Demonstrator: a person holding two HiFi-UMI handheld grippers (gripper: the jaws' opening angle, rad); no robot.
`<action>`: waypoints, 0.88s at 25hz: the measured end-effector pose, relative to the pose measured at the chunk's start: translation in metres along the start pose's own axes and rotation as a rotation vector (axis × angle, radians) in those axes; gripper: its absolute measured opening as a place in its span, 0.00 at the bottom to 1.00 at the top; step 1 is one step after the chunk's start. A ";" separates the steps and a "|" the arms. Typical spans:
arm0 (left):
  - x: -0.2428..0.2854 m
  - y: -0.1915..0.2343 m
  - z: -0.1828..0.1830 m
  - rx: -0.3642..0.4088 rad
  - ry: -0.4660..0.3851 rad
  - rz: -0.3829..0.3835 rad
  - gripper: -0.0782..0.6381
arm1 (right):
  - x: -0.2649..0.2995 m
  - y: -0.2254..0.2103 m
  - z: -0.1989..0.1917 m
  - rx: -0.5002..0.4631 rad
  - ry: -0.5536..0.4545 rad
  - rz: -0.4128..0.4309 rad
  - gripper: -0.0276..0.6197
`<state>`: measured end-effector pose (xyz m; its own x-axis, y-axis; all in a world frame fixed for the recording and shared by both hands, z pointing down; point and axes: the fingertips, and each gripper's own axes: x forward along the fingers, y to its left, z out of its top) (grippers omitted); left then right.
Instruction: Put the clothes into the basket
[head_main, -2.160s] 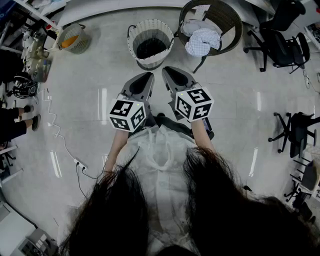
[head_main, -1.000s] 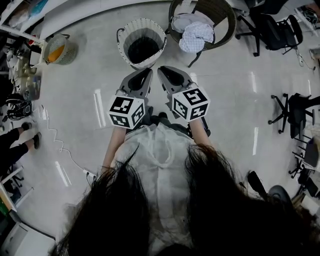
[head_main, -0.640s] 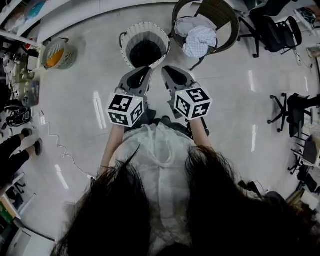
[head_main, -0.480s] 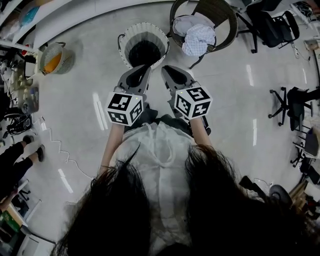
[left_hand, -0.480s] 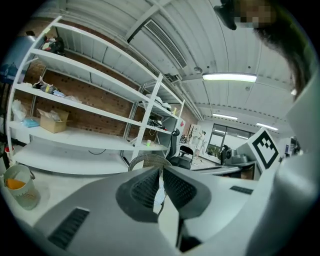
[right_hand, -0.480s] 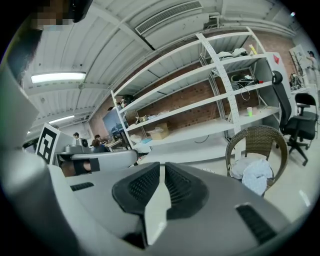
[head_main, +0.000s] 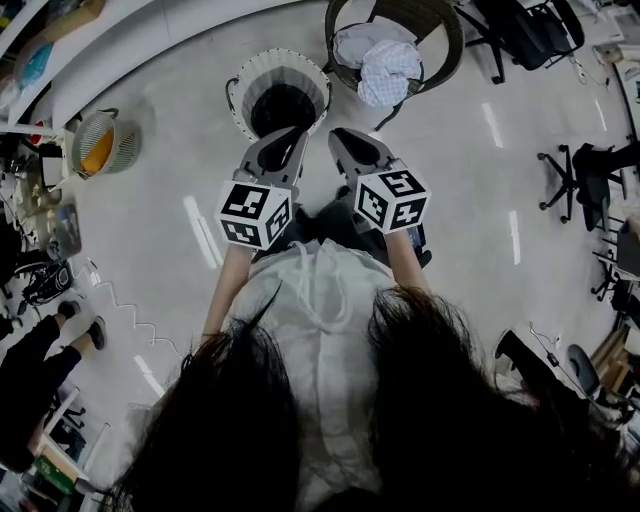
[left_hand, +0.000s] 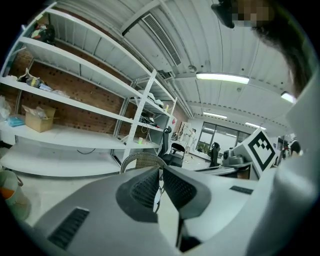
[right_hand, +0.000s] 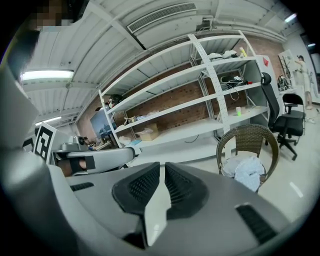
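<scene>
A pile of clothes (head_main: 378, 60), white and pale checked, lies on the seat of a wicker chair (head_main: 440, 40). The right gripper view shows the same clothes (right_hand: 245, 171) on that chair (right_hand: 248, 142) ahead to the right. To the chair's left a white laundry basket (head_main: 246, 82) with a dark inside stands on the floor. My left gripper (head_main: 288, 138) hovers at the basket's near rim, shut and holding nothing. My right gripper (head_main: 345, 140) is beside it, short of the chair, also shut and holding nothing. In the gripper views, the left gripper (left_hand: 160, 172) and right gripper (right_hand: 162, 167) each show their pads together.
A small basket holding something orange (head_main: 97, 145) stands at the left near shelving (left_hand: 75, 100). Office chairs (head_main: 590, 170) are at the right. A white cable (head_main: 120, 300) runs across the floor, and a person's legs (head_main: 40, 350) show at the left edge.
Both grippers have moved forward together toward the basket and the chair, which now sit nearer their tips. Both stayed shut.
</scene>
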<state>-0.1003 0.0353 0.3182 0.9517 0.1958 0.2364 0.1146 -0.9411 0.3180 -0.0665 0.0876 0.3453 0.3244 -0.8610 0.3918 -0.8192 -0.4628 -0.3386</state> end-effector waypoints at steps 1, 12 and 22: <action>0.004 0.001 0.001 0.001 0.002 -0.008 0.15 | 0.002 -0.004 0.001 0.002 0.000 -0.009 0.11; 0.061 0.017 0.004 -0.004 0.043 -0.016 0.15 | 0.024 -0.085 0.024 0.009 0.010 -0.100 0.11; 0.172 0.049 0.009 -0.076 0.066 0.065 0.15 | 0.060 -0.218 0.054 0.105 0.050 -0.122 0.11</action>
<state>0.0713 0.0198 0.3658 0.9354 0.1551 0.3176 0.0292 -0.9294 0.3679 0.1569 0.1254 0.3961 0.3927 -0.7865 0.4766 -0.7201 -0.5854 -0.3726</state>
